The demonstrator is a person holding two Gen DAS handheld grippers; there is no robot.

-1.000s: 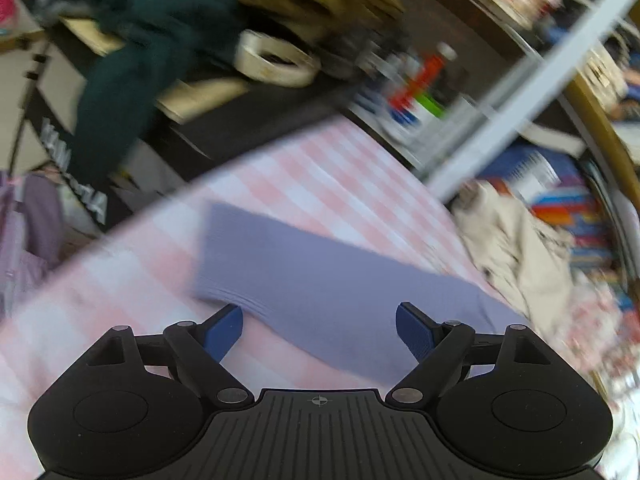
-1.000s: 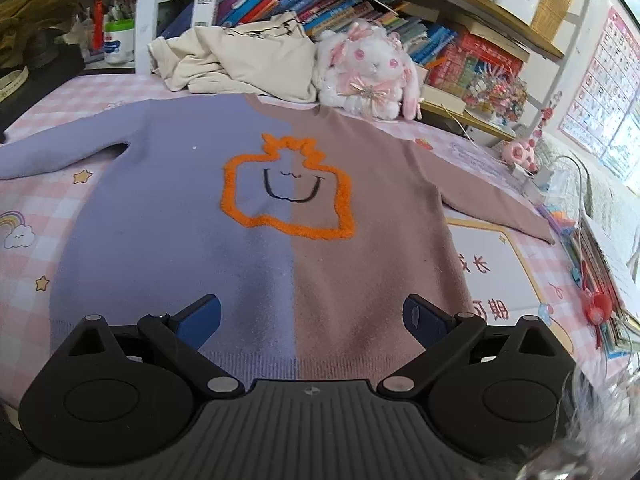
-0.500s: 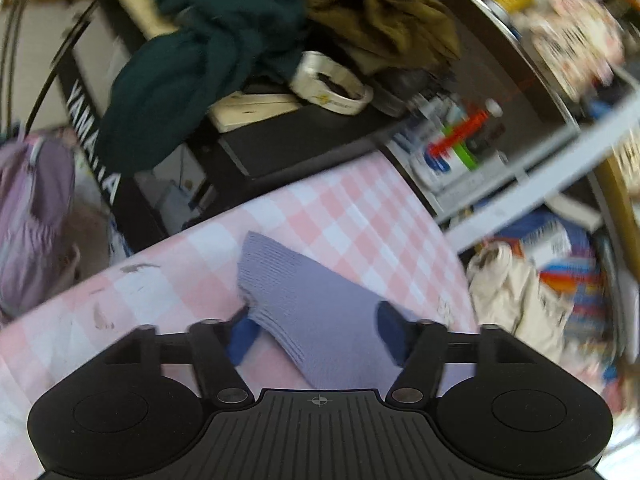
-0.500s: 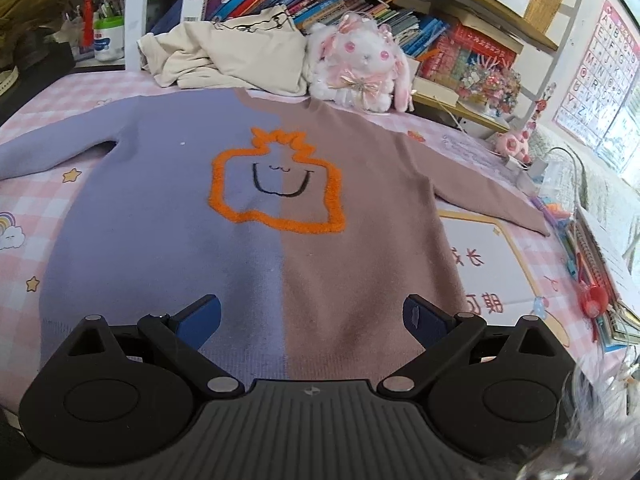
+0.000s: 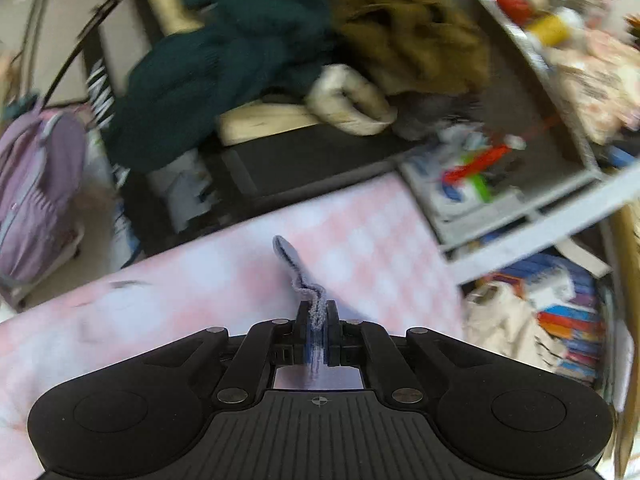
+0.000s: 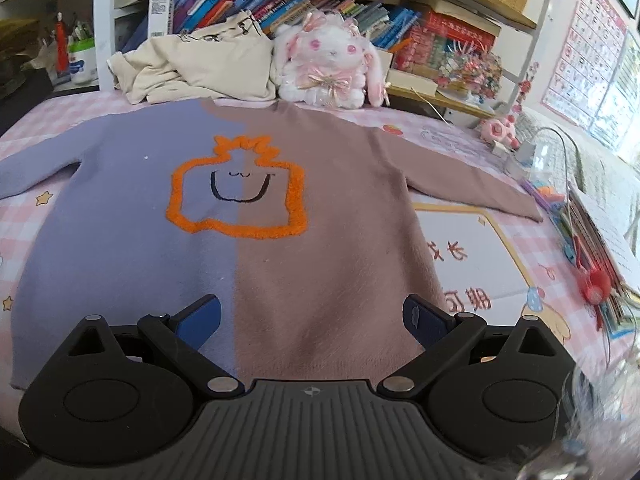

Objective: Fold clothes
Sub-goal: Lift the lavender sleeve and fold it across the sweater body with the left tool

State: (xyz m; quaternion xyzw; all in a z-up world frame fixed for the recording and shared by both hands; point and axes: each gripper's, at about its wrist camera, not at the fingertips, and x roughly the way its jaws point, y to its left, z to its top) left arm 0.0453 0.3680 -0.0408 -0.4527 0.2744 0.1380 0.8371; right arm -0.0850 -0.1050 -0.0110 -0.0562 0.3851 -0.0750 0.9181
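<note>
sweater flat, half lilac, half mauve — left tongs clamped on its cuff, right tongs apart

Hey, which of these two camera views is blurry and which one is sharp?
Left wrist view: motion-smeared background, though the left hand-held gripper and the pinched lilac sleeve cuff read clearly. Right wrist view: sharp and evenly lit across the sweater, with fisheye bending at the edges.

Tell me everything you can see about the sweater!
The sweater is fuzzy knit, purple on one half and brown on the other, with an orange outlined smiley shape on the chest. It lies flat, front up, on the pink checked tablecloth. The left gripper pinches its purple sleeve cuff; the right gripper hovers open at the hem.
</note>
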